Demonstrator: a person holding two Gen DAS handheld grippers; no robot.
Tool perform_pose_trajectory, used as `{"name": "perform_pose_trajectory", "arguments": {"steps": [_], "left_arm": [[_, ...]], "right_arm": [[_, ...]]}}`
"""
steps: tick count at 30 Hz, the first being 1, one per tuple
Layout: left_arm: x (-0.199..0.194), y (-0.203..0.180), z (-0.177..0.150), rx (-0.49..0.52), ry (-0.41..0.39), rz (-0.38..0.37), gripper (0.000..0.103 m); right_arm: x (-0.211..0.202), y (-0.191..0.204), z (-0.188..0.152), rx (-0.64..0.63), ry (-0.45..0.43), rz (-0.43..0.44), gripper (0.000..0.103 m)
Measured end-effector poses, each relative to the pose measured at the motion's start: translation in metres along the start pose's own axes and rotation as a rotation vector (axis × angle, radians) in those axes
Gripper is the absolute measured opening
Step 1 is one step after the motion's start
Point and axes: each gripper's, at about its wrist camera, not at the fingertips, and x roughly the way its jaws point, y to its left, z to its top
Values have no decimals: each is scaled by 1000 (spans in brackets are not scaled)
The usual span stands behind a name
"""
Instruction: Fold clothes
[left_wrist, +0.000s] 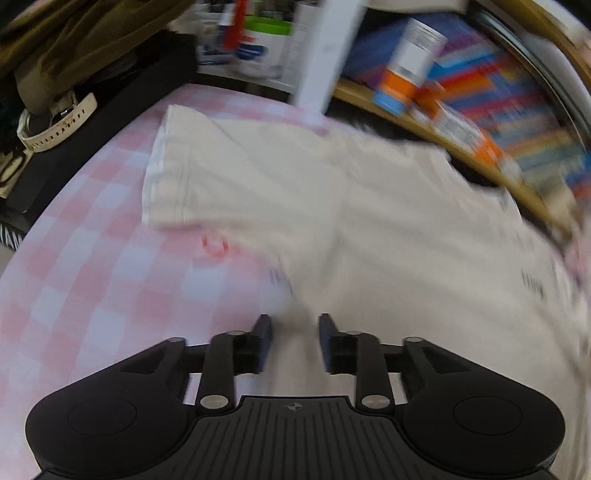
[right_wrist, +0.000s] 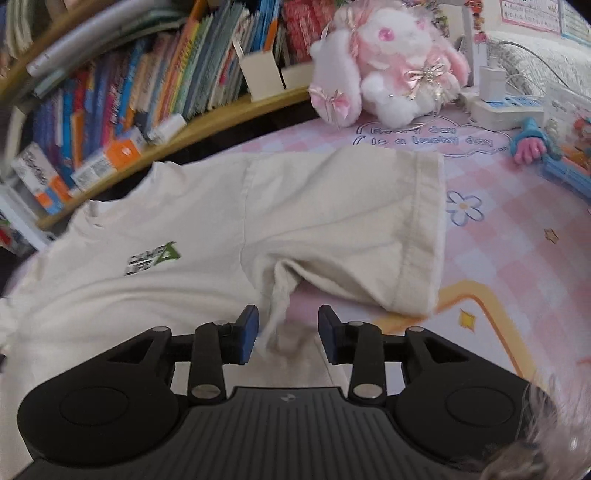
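A cream T-shirt (right_wrist: 177, 229) lies spread flat on a pink checked table cover (right_wrist: 517, 258); a small black and green logo (right_wrist: 153, 256) marks its chest. In the right wrist view one short sleeve (right_wrist: 369, 229) points to the right. My right gripper (right_wrist: 286, 332) is open over the underarm, with bunched side-seam cloth lying between its blue pads. In the left wrist view, which is motion-blurred, the shirt (left_wrist: 369, 221) shows its other sleeve (left_wrist: 192, 173) at the far left. My left gripper (left_wrist: 295, 339) is open, with the shirt's side edge between its fingers.
A curved wooden shelf of books (right_wrist: 129, 92) runs behind the shirt. A pink and white plush rabbit (right_wrist: 388, 62), a power strip (right_wrist: 506, 107) and small toys (right_wrist: 546, 147) sit at the back right. A watch strap (left_wrist: 55, 122) and dark items lie at the far left.
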Motion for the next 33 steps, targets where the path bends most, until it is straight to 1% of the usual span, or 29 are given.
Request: {"name": "perform_pose_trajectory", "arguments": {"steps": [2, 4, 6, 7, 8, 9, 10, 11, 13, 14, 15, 18, 21, 22, 23, 24, 27, 29, 30, 31, 33], "left_arm": [[-13, -13, -23, 64, -2, 3, 36], [-26, -26, -45, 132, -10, 10, 36], [-31, -34, -56, 184, -23, 34, 33], [-33, -36, -60, 204, -31, 51, 23], [-34, -33, -58, 197, -34, 65, 4], [-34, -30, -56, 188, -36, 80, 2], [-34, -21, -51, 146, -28, 45, 2], [-34, -13, -47, 109, -25, 29, 3], [-34, -6, -43, 82, -23, 32, 3], [-34, -8, -43, 94, -15, 30, 3], [-34, -11, -44, 108, -5, 27, 3], [-36, -14, -50, 126, -1, 24, 3], [-39, -12, -51, 121, -3, 26, 5], [-40, -12, -50, 126, -4, 28, 6], [-41, -12, -48, 130, -4, 30, 6], [-44, -12, -45, 140, -21, 23, 7], [-43, -11, -30, 144, -43, 35, 8], [-41, -13, -18, 143, -49, 59, 8], [-41, -14, -13, 144, -55, 65, 8], [-42, -16, -10, 149, -63, 58, 8], [-45, -23, -3, 162, -79, 40, 8]], "right_arm": [[-13, -1, -14, -37, 12, -1, 34], [-27, -2, -29, -77, 26, -5, 34], [-32, -2, -43, -110, 53, -13, 34], [-34, 0, -50, -125, 66, -20, 33], [-35, 2, -56, -133, 76, -28, 31], [-36, 4, -61, -138, 79, -32, 28], [-37, 6, -66, -141, 81, -33, 19], [-38, 8, -69, -139, 97, -20, 3], [-38, 13, -73, -132, 137, 20, 3], [-39, 17, -75, -130, 158, 44, 3], [-39, 21, -76, -155, 165, 37, 3], [-27, 19, -50, -181, 141, -3, 3], [-14, 15, -21, -202, 113, -42, 10], [-9, 14, -12, -209, 104, -55, 24], [-5, 13, -2, -216, 94, -68, 32], [0, 12, 7, -222, 85, -81, 38], [13, 8, 36, -243, 57, -120, 38], [22, 6, 55, -257, 39, -146, 41], [34, 4, 66, -258, 39, -184, 46], [49, 2, 77, -258, 42, -229, 49], [68, -3, 95, -244, 26, -238, 52]]}}
